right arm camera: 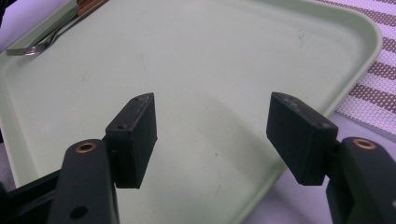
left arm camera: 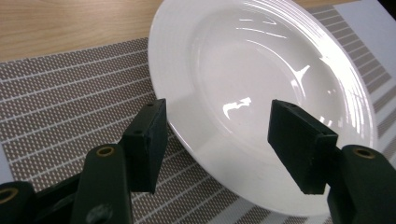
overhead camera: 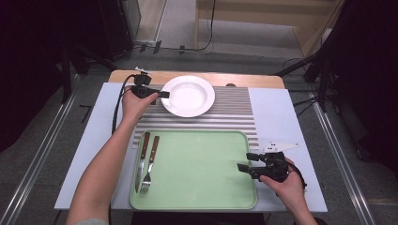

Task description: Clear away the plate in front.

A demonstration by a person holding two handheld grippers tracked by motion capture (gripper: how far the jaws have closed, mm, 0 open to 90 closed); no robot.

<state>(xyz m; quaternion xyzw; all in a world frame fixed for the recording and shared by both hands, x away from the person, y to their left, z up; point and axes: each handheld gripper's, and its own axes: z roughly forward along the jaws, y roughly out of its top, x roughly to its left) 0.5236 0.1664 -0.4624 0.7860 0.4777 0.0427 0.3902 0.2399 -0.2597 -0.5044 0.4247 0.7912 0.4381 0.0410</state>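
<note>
White plate (overhead camera: 188, 96) rests on the striped mat (overhead camera: 234, 108) beyond the green tray (overhead camera: 197, 187); my left gripper (overhead camera: 164, 94) sits at its rim. Left gripper view: jaws released, straddling the rim untouched. Right gripper view: right gripper (right arm camera: 212, 135) released above the tray.

I am holding the right gripper (right arm camera: 212, 135) with jaws standing wide apart, nothing between them, over the green tray (right arm camera: 187, 60). A fork (right arm camera: 44, 39) is lying at its far corner; striped mat (right arm camera: 373, 88) beside it.
</note>
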